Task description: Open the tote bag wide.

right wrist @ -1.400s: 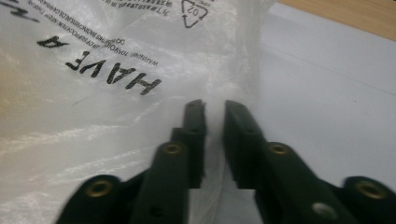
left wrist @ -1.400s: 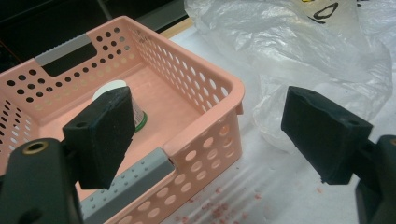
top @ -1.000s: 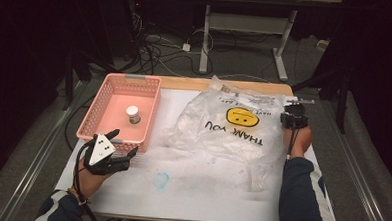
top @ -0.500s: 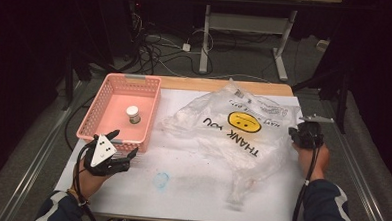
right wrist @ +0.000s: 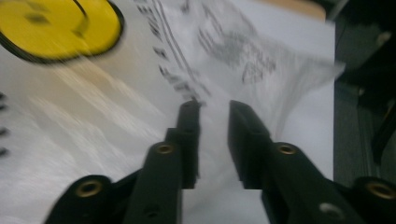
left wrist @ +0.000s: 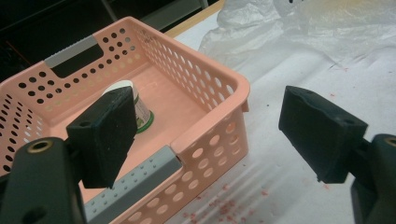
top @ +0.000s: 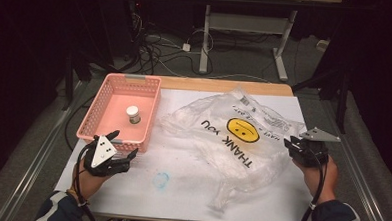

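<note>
A crumpled clear plastic bag (top: 217, 146) with a yellow smiley face and "THANK YOU" print lies across the middle and right of the white-covered table. My right gripper (top: 297, 145) is at the bag's right edge. In the right gripper view its jaws (right wrist: 212, 105) stand almost together with a fold of the bag (right wrist: 70, 93) pinched between them; that view is blurred. My left gripper (top: 125, 143) rests by the near right corner of a pink perforated basket (top: 91, 113) and is wide open (left wrist: 208, 107) with nothing in it. A small white jar (top: 133, 114) stands upright in the basket (left wrist: 210, 79).
A white sheet (top: 180, 200) covers the wooden table (top: 220, 85) and carries a faint blue mark (top: 161, 179) near the front. Red specks (left wrist: 224, 205) dot the sheet beside the basket. Cables (top: 156, 48) and a desk frame (top: 206, 36) sit on the floor beyond the table.
My right gripper has moved toward the near right side of the table, and the bag has shifted and stretched with it. The left gripper has stayed still.
</note>
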A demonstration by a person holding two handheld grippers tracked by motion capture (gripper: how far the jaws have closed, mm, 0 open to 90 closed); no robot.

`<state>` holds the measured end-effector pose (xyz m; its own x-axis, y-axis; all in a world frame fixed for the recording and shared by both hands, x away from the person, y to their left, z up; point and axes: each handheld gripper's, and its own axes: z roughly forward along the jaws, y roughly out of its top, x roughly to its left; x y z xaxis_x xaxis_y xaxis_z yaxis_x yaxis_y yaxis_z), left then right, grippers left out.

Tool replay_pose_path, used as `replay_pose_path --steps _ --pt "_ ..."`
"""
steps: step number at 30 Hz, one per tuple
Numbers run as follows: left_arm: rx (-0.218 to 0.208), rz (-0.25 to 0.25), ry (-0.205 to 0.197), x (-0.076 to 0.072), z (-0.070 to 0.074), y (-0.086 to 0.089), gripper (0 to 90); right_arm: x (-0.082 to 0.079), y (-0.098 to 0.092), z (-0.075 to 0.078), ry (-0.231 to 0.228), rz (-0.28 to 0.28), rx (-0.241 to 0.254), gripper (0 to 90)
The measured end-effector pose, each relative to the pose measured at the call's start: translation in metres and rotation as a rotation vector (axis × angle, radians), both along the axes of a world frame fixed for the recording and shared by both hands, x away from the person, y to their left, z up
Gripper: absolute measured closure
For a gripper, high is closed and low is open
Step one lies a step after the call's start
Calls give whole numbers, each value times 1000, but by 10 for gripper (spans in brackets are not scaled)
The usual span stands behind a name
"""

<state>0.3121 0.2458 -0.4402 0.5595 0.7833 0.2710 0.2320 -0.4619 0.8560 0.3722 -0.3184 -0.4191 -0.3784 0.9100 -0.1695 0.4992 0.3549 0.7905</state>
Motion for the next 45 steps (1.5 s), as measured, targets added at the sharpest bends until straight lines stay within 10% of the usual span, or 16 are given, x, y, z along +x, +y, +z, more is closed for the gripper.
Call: replay_pose_path --steps 7,11,19,28,32,45 --pt "15 -11 -2 2 -2 -2 188 -15 53 28 -78 264 68 667" --pt "25 -12 1 2 -3 -3 188 -17 115 23 -14 516 74 634" --pt "39 -16 9 2 -5 -4 188 1 184 -11 125 678 -74 490" --pt "36 -12 10 2 -5 -3 188 24 193 -41 245 645 -141 554" --pt "42 -13 11 2 -5 -3 188 26 190 -45 273 626 -152 829" --pt "42 -9 2 2 -3 -2 187 17 169 -12 125 550 -74 900"
